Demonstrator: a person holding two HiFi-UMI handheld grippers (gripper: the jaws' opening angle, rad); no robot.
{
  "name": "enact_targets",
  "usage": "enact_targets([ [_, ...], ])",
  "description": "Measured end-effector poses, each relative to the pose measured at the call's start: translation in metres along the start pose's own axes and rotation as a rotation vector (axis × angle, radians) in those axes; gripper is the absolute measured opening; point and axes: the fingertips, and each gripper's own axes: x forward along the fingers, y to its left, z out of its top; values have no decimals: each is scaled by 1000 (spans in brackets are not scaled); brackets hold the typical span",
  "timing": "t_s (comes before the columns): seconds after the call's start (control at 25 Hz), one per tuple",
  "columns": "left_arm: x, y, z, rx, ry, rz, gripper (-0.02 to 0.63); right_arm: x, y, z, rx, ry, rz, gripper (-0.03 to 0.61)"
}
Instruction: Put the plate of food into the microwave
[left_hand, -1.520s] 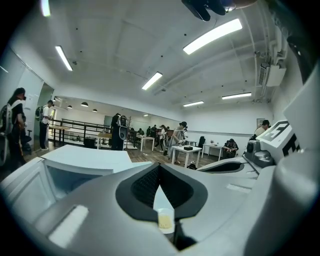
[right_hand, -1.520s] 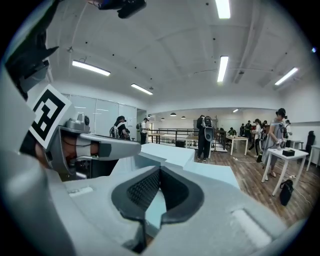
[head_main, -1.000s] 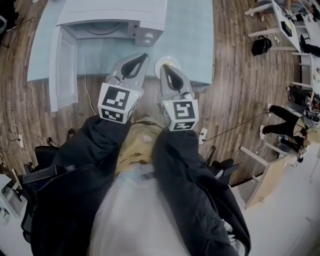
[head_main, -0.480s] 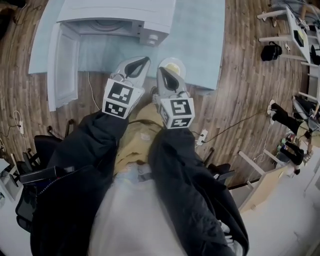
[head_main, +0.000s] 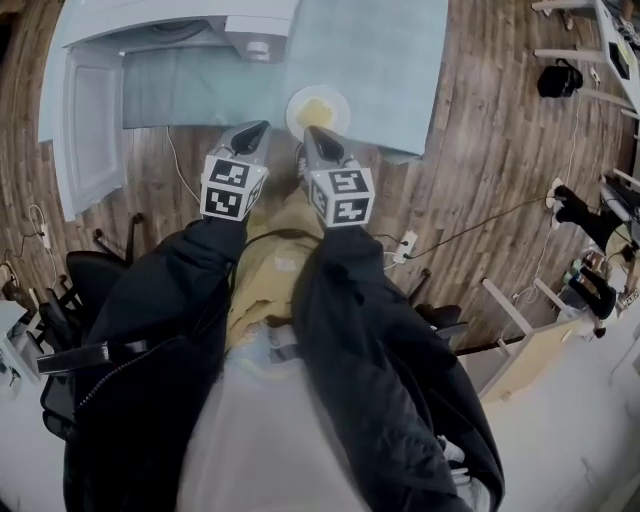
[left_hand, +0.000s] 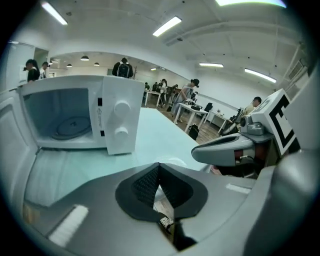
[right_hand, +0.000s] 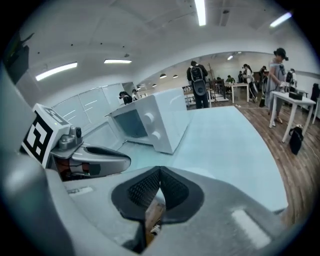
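Observation:
A white plate (head_main: 318, 110) with yellow food sits near the front edge of the pale blue table (head_main: 390, 70). The white microwave (head_main: 200, 30) stands at the table's back left, its door (head_main: 85, 130) swung open to the left. It also shows in both gripper views, microwave (left_hand: 80, 115) with an empty turntable, microwave (right_hand: 155, 120) side on. My left gripper (head_main: 260, 128) and right gripper (head_main: 308, 132) hover side by side just short of the plate, over the table's edge. Both are shut with nothing in them: left gripper (left_hand: 159, 166), right gripper (right_hand: 160, 170).
A cable (head_main: 175, 175) hangs off the table's front edge and a power strip (head_main: 405, 272) lies on the wooden floor. A black office chair (head_main: 85, 290) stands at my left. People work at desks (left_hand: 200, 107) beyond the table.
Both grippers have dropped lower and tilted downward, now at the table's front edge. The plate, half hidden behind the right gripper before, shows whole just beyond the tips.

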Motion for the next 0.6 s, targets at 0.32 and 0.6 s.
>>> enact_targets([
  [0.32, 35, -17, -59, -37, 155, -24, -3, 10, -36, -71, 178, 121, -22, -2],
  [0.6, 48, -27, -86, -30, 224, -50, -3, 16, -50, -107, 264, 181, -30, -2],
])
